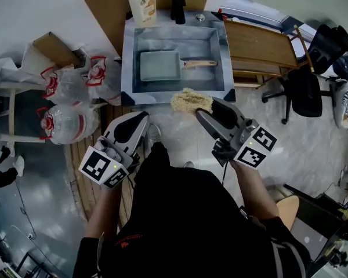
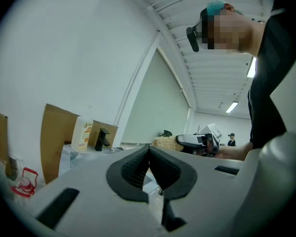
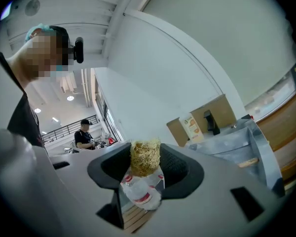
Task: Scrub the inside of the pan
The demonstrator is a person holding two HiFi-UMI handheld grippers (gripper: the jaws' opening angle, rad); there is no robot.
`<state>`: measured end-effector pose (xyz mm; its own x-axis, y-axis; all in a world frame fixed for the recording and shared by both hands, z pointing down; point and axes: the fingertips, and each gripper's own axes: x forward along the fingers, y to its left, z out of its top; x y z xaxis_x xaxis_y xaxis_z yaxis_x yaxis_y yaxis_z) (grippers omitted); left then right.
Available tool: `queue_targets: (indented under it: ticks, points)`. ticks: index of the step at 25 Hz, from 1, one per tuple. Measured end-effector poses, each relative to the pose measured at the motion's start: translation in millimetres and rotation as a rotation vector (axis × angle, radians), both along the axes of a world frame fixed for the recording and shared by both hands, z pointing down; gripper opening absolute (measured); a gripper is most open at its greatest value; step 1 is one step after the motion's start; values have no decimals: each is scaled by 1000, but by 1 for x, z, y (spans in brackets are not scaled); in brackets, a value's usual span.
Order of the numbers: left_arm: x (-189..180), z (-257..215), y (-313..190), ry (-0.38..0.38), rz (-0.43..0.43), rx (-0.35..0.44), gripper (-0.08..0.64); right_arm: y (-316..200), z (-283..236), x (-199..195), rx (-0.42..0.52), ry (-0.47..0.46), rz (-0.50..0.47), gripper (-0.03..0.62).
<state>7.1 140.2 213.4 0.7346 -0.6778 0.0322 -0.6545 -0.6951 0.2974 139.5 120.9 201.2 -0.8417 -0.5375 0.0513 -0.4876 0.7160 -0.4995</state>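
A grey rectangular pan (image 1: 160, 65) with a wooden handle (image 1: 200, 64) lies flat in the steel sink (image 1: 133, 57). My right gripper (image 1: 205, 107) hovers just in front of the sink's near rim, shut on a tan fibrous scrubber (image 1: 191, 101). In the right gripper view the scrubber (image 3: 145, 157) sits pinched between the jaws, with the sink (image 3: 237, 142) off to the right. My left gripper (image 1: 140, 117) hangs lower left of the sink, shut with nothing in it. In the left gripper view its jaws meet, and the scrubber (image 2: 164, 142) shows beyond them.
A soap bottle (image 1: 142, 3) and a black tap (image 1: 178, 6) stand behind the sink. Bagged plastic bottles (image 1: 69, 100) lie to the left. A wooden table (image 1: 261, 45) and a black office chair (image 1: 310, 74) are to the right.
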Motion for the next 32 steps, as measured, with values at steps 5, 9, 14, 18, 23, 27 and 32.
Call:
queue_targets:
  ticks: [5,9,14,18,23,27,32]
  points:
    - [-38,10,-51,-13,21,-15,18,-47,10,-30,-37,23,27,183]
    - [-59,11,-84,-14,38,-31,18,-78,13,-48,-65,44,47,183]
    - [-82,12,-116,-9,56,-36,18,-109,14,-68,-76,62,72,183]
    - [-92,15,-133,-7,66,-37,18,-125,19,-75,-86,75,87,183]
    - [-96,22,-148,-3,70,-52,18,-139,25,-79,-103,81,94,183]
    - [-94,24,-156,-2,63,-64,18,-152,28,-77,-110,84,88,183]
    - [-89,26,-162,-5,35,-68,18,-165,31,-73,-106,85,62,183]
